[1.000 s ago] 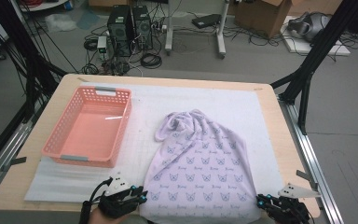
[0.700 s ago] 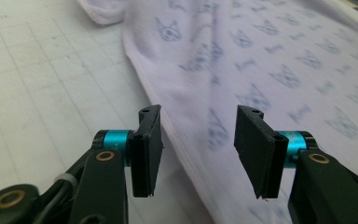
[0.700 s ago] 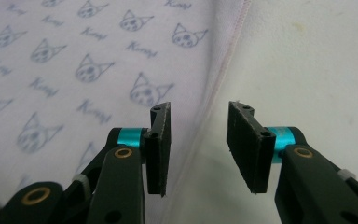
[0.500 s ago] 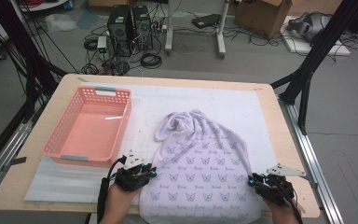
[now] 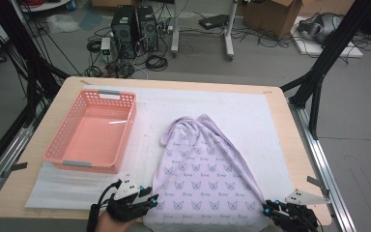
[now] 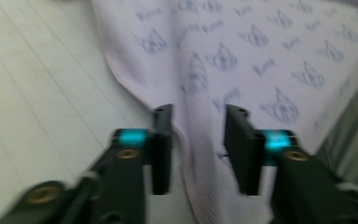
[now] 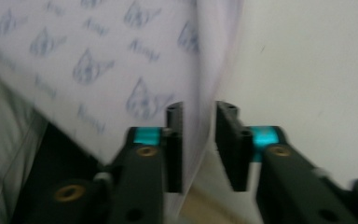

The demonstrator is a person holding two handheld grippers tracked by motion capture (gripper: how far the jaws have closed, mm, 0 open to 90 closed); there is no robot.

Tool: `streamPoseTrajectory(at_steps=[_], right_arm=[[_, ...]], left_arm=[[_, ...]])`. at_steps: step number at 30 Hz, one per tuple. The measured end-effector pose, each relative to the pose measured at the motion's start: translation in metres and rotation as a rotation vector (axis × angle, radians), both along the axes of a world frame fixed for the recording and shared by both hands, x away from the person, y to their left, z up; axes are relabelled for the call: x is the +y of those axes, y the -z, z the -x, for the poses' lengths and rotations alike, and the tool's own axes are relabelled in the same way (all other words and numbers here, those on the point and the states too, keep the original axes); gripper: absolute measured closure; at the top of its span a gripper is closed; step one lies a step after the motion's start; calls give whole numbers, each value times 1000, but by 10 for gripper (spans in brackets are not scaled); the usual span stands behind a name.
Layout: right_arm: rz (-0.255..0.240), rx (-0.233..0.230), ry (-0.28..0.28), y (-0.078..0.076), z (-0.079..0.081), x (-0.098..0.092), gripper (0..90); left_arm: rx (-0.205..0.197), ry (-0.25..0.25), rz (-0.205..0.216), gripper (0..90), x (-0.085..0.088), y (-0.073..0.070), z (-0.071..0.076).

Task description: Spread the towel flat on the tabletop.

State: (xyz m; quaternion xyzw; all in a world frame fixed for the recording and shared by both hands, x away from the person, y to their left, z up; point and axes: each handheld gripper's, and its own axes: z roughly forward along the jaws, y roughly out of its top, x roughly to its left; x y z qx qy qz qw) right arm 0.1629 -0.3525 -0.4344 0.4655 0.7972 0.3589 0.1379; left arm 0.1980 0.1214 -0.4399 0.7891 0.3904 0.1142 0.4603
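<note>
A lilac cloth (image 5: 207,174) printed with small cat faces lies spread on the white mat, bunched at its far end. My left gripper (image 5: 147,200) sits at the cloth's near left corner. In the left gripper view its jaws (image 6: 198,140) have just been opening and stand apart, with the cloth's edge (image 6: 186,140) loose between them. My right gripper (image 5: 270,210) is at the near right corner. Its jaws (image 7: 199,140) have also just been opening, and the cloth's edge (image 7: 200,93) hangs in the gap without being pressed.
An empty pink plastic basket (image 5: 128,125) stands on the mat (image 5: 251,111) at the left. The wooden table's right edge (image 5: 297,145) and near edge lie close to the cloth. Black frame legs and cables stand beyond the far side.
Both grippers moved forward onto the cloth's near corners half a second ago, then drew back toward the near edge. The cloth lies much as before.
</note>
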Motion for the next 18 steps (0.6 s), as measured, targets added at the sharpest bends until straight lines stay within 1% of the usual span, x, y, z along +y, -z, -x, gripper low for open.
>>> streamPoseTrajectory(at_steps=[1, 2, 3, 6, 7, 8, 10, 11, 12, 13, 14, 15, 16, 18], right_arm=[[-13, -13, 13, -1, -3, 1, 652], [-17, -28, 18, -3, -8, 3, 647], [-14, -41, 28, -4, -13, 6, 644], [-9, -76, 53, -4, -32, 12, 635], [-1, -80, 66, -4, -39, 15, 634], [-2, -75, 80, -2, -47, 17, 634], [4, -75, 88, 2, -58, 21, 642], [10, -67, 89, 5, -63, 23, 669], [24, -60, 82, 8, -67, 25, 714], [33, -51, 74, 11, -69, 27, 753], [28, -62, 62, 11, -69, 26, 857], [21, -60, 50, 11, -68, 24, 867], [35, -60, 47, 10, -66, 23, 872], [41, -44, 53, 9, -58, 17, 875]], left_arm=[[-5, -15, 18, 542, 1, -1, -5], [-13, -30, 37, 526, 1, -2, -9], [-19, -41, 46, 516, 1, -2, -15], [-16, -60, 53, 508, -2, -1, -32], [-11, -63, 52, 508, -4, 0, -39], [-7, -67, 53, 506, -5, 1, -42], [2, -71, 52, 509, -7, 3, -50], [9, -72, 54, 509, -8, 4, -52], [11, -71, 59, 507, -8, 5, -53], [11, -70, 60, 507, -9, 5, -53], [9, -63, 58, 508, -9, 6, -53], [9, -58, 54, 508, -8, 6, -52], [9, -59, 61, 508, -8, 7, -52], [7, -59, 64, 508, -7, 8, -50]])
